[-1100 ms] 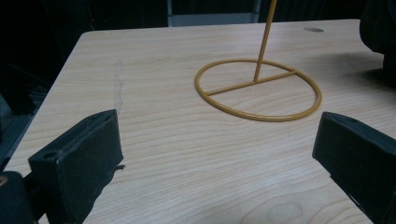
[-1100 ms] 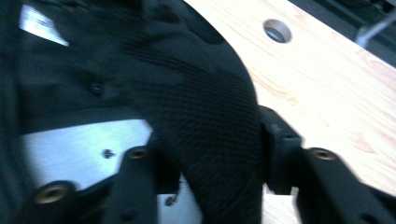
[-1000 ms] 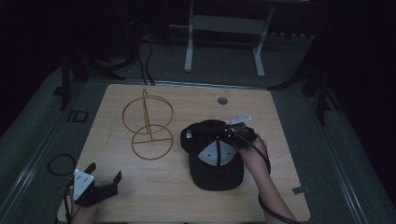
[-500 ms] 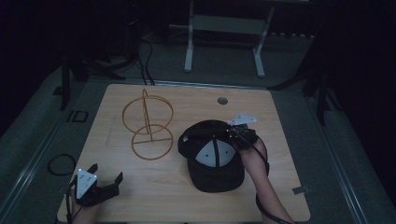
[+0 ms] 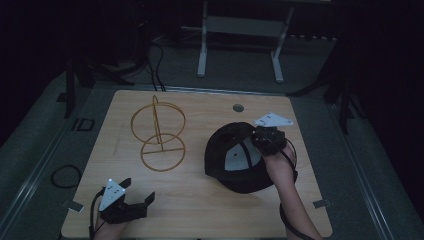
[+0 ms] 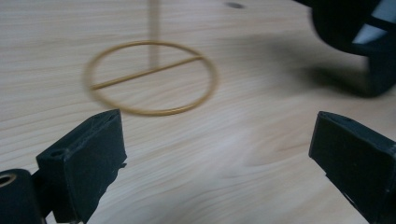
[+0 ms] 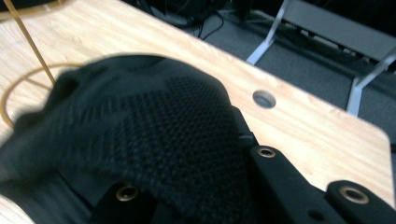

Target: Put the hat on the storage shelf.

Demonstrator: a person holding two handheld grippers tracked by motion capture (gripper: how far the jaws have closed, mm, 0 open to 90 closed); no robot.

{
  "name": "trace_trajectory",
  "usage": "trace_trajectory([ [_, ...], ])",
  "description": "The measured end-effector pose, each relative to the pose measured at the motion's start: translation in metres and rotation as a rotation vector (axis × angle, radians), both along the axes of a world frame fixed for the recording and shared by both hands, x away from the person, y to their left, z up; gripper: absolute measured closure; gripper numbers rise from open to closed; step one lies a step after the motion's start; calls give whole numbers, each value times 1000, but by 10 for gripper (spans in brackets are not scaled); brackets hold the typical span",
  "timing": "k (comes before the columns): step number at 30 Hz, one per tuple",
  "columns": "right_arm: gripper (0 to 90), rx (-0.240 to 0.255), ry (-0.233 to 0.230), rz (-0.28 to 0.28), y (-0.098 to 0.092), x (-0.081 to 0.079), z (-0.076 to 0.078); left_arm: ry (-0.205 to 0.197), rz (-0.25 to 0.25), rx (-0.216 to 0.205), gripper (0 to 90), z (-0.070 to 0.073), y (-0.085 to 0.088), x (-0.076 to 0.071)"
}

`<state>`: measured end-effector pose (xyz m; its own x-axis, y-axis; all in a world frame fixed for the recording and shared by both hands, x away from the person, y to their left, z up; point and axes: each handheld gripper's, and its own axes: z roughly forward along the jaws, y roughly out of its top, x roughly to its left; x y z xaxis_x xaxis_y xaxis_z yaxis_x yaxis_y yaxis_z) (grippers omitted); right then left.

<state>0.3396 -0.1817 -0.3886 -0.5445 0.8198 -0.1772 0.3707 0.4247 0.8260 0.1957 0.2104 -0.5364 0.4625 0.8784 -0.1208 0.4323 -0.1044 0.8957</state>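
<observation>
in the high view, one black cap (image 5: 237,157) with grey inner panels is seen on the table (image 5: 200,210), at about 4 o'clock from the table's middle. its back part is pinched by the right gripper (image 5: 267,140), whose jaws have just been closing and are pressed together on the fabric. one gold wire stand (image 5: 159,134) is set at 10 o'clock from the middle, well apart from the cap. the left gripper (image 5: 131,201) is held at 7 o'clock near the near edge, its jaws spread with nothing between them. bare wood is left open between the stand, the cap and the near edge. one round hole (image 5: 238,107) is seen near the far edge.

in the left gripper view, two black jaws are spread wide over bare wood. the stand's base ring (image 6: 152,77) lies at 11 o'clock, and the cap's edge (image 6: 359,51) at 2 o'clock, blurred.

in the right gripper view, the cap's black mesh (image 7: 154,140) is gripped between the jaws. the hole (image 7: 264,99) is seen at 1 o'clock, close to the table's far edge.
</observation>
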Motion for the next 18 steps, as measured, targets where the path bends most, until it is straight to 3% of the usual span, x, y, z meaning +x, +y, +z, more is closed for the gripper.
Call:
trace_trajectory([
  [1, 895, 7, -19, -5, -1, -3, 8, 3, -17, -3, 40, 2, -5, 1],
  [6, 895, 22, -54, -9, -4, -7, 22, 3, -65, -45, 51, 15, -24, 10],
  [10, 895, 49, -82, 9, -6, -13, 31, 2, -133, -72, 62, 28, -42, 17],
  [13, 895, 68, -101, 28, -4, -19, 34, -19, -183, -56, 62, 40, -59, 19],
  [18, 895, 57, -122, 41, 3, -25, 34, -59, -228, -22, 69, 55, -88, 28],
])
